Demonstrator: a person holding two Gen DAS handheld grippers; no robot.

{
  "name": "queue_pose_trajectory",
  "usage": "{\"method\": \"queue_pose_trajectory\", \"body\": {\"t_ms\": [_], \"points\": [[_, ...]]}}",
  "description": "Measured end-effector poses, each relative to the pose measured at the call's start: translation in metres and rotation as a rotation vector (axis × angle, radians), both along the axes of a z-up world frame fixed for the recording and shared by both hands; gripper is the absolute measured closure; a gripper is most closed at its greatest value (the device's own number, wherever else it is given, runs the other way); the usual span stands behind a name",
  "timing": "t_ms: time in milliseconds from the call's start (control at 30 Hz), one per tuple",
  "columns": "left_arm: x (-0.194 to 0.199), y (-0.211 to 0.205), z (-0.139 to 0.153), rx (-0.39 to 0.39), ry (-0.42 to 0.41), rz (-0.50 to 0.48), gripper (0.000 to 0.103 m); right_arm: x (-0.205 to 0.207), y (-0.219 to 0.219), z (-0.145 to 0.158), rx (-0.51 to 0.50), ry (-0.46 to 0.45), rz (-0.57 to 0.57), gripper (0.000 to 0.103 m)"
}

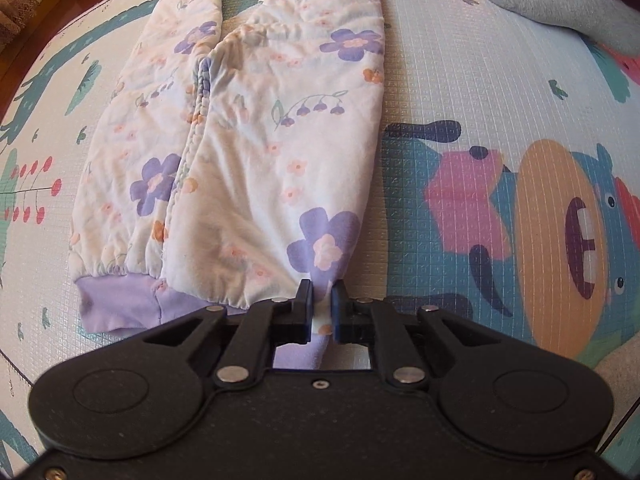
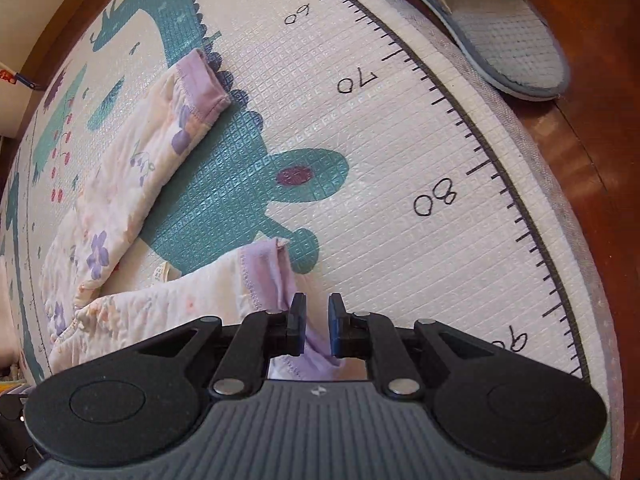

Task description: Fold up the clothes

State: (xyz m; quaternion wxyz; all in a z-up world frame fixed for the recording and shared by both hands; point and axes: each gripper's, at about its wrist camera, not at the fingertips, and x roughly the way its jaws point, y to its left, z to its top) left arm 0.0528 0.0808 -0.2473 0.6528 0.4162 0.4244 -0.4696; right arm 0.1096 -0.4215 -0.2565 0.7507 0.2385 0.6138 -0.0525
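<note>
Two grippers each pinch lilac trim on the white quilted floral trousers [image 1: 256, 140] lying flat on the cartoon-printed foam play mat [image 1: 460, 92]: left gripper [image 1: 321, 304] at the waistband, right gripper [image 2: 317, 320] on a leg cuff [image 2: 272, 276], their long axis running away from the left fingers.

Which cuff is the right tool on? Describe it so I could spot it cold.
On the play mat, the floral pants spread two legs toward the printed ruler edge. The right tool pinches the nearer lilac cuff, next to the teal dinosaur's foot. The other cuff lies flat and untouched farther up.
</note>
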Motion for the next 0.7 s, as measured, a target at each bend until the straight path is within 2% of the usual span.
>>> {"method": "queue_pose_trajectory", "body": {"t_ms": [67,133,167,200,300,333,367,400,433,500,567,600,633,700], "points": [[0.001,0.001,0.003,-0.002,0.022,0.015,0.091,0.002,0.006,0.008,-0.028,-0.07,0.074,0.085],[0.005,0.003,0.009,-0.012,0.06,0.038,0.072,0.005,0.017,0.014,-0.037,-0.142,0.162,0.065],[0.008,0.004,0.013,-0.029,0.063,0.061,0.07,0.009,0.026,0.016,-0.039,-0.169,0.216,0.049],[0.016,0.005,0.017,-0.055,0.081,0.11,0.069,0.011,0.038,0.015,-0.055,-0.18,0.287,0.043],[0.038,0.01,0.024,-0.143,0.127,0.269,0.069,0.016,0.075,0.011,-0.105,-0.21,0.503,0.047],[0.045,0.012,0.024,-0.163,0.134,0.322,0.069,0.014,0.084,0.006,-0.135,-0.166,0.555,0.05],[0.052,0.013,0.024,-0.184,0.14,0.376,0.069,0.013,0.092,0.0,-0.164,-0.118,0.607,0.07],[0.056,0.01,0.017,-0.167,0.138,0.412,0.069,0.008,0.091,0.0,-0.175,-0.106,0.616,0.077],[0.055,0.005,0.008,-0.116,0.134,0.404,0.069,0.004,0.091,-0.001,-0.185,-0.096,0.624,0.077],[0.045,0.001,-0.01,-0.01,0.084,0.309,0.069,0.001,0.085,0.0,-0.175,-0.052,0.624,0.077],[0.046,0.006,-0.008,-0.023,0.1,0.308,0.069,-0.005,0.077,-0.001,-0.14,0.011,0.604,0.077],[0.052,0.011,-0.004,-0.034,0.141,0.329,0.068,-0.006,0.075,0.001,-0.129,0.013,0.598,0.077],[0.058,0.018,0.002,-0.06,0.144,0.355,0.068,-0.007,0.073,0.003,-0.12,0.013,0.591,0.077],[0.071,0.034,0.014,-0.116,0.141,0.406,0.068,-0.002,0.074,0.016,-0.156,-0.052,0.613,0.075]]}}
